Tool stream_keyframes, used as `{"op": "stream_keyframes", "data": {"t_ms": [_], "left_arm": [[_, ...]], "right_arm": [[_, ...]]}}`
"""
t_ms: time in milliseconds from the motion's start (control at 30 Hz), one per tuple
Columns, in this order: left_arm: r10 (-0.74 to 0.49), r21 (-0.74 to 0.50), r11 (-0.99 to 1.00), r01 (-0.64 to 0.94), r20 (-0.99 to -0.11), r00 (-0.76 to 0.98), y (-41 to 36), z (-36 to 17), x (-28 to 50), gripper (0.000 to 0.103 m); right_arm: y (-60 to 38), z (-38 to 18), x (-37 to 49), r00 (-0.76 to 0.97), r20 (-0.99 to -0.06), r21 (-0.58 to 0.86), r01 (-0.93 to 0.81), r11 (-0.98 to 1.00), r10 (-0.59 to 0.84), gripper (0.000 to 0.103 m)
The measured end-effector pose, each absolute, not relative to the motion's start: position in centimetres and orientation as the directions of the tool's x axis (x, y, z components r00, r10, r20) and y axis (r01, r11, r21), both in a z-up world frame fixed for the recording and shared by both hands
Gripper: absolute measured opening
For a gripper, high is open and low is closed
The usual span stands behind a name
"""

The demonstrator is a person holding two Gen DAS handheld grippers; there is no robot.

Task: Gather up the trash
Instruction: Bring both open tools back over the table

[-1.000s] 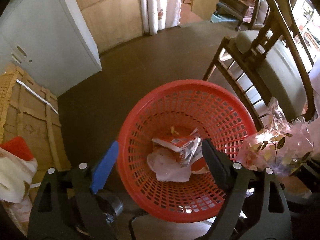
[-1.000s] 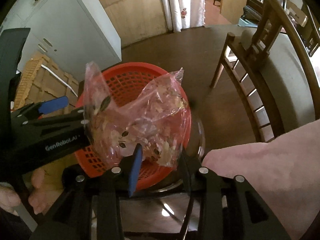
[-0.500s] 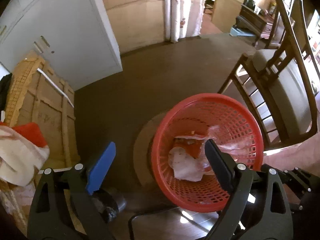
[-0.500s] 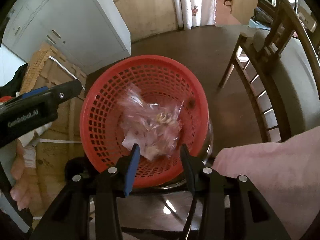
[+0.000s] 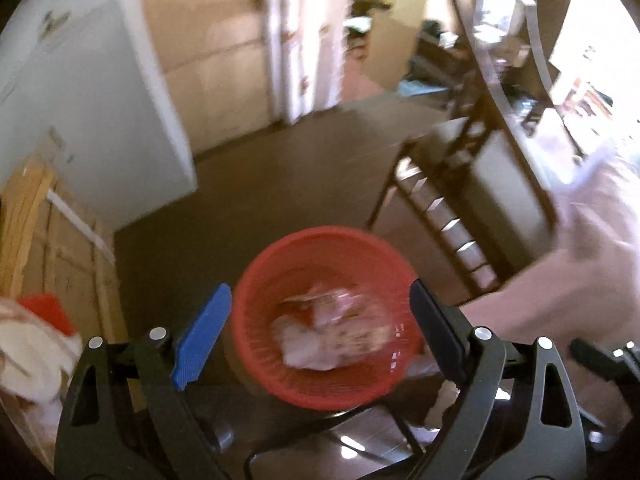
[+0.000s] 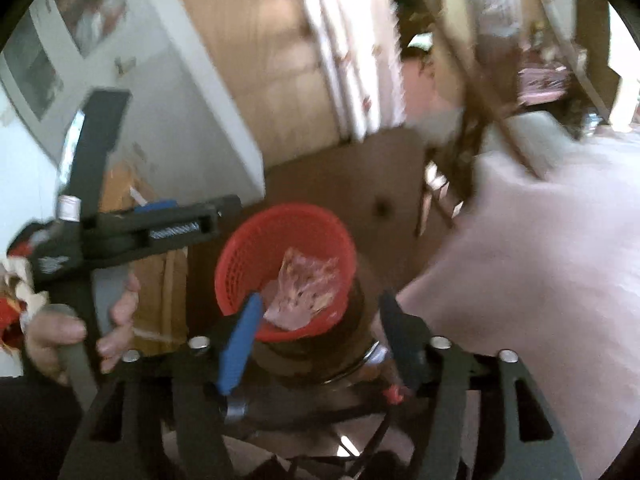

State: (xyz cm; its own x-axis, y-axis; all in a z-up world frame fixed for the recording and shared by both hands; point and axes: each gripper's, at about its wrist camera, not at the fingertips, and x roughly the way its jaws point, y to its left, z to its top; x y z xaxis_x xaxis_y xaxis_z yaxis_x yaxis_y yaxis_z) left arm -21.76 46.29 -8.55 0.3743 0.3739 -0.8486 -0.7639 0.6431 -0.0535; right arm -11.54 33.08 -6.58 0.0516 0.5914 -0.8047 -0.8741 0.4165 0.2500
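We judge the drop step done: clear plastic wrapper (image 6: 306, 294) lies in the one red basket (image 6: 240, 258) atop other scraps, three pieces at least. Right gripper (image 6: 320, 332) fingers just spread wide, empty; left gripper (image 5: 316, 328) also wide, empty. Next: seek more trash.

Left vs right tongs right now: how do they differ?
The left tongs stand wider apart than the right tongs, whose jaws have just been opening after dropping the clear plastic bag. From the right wrist view, a hand shows on the left tool. Both are empty, above the red basket.
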Motion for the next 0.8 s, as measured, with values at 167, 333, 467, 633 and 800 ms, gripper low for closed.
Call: {"op": "stream_keyframes", "data": {"t_ms": [167,333,467,633,800], "left_arm": [[0.361,-0.031,0.787,-0.617,-0.788,0.499,39.6,-3.8,-17.7,0.088],[0.257,-0.037,0.899,-0.437,-0.762,0.594,31.6,-0.6,-13.1,0.088],[0.158,-0.030,0.962,-0.271,-0.748,0.645,24.7,1.8,-9.4,0.088],[0.066,-0.004,0.995,-0.098,-0.710,0.701,16.3,5.1,-5.6,0.088],[-0.044,-0.011,0.999,0.049,-0.680,0.732,9.1,8.7,-0.6,0.088]], "right_arm": [[23.2,-1.1,-8.6,0.231,-0.739,0.231,-0.795,0.560,0.633,0.074],[12.4,2.5,-5.7,0.437,-0.706,0.183,-0.647,0.740,0.557,0.079],[4.1,4.6,-4.1,0.548,-0.687,0.160,-0.525,0.836,0.476,0.079],[-6.8,7.5,-3.4,0.651,-0.665,0.145,-0.368,0.919,0.365,0.079],[-14.7,10.6,-2.5,0.746,-0.631,0.053,-0.232,0.971,0.213,0.079]]}}
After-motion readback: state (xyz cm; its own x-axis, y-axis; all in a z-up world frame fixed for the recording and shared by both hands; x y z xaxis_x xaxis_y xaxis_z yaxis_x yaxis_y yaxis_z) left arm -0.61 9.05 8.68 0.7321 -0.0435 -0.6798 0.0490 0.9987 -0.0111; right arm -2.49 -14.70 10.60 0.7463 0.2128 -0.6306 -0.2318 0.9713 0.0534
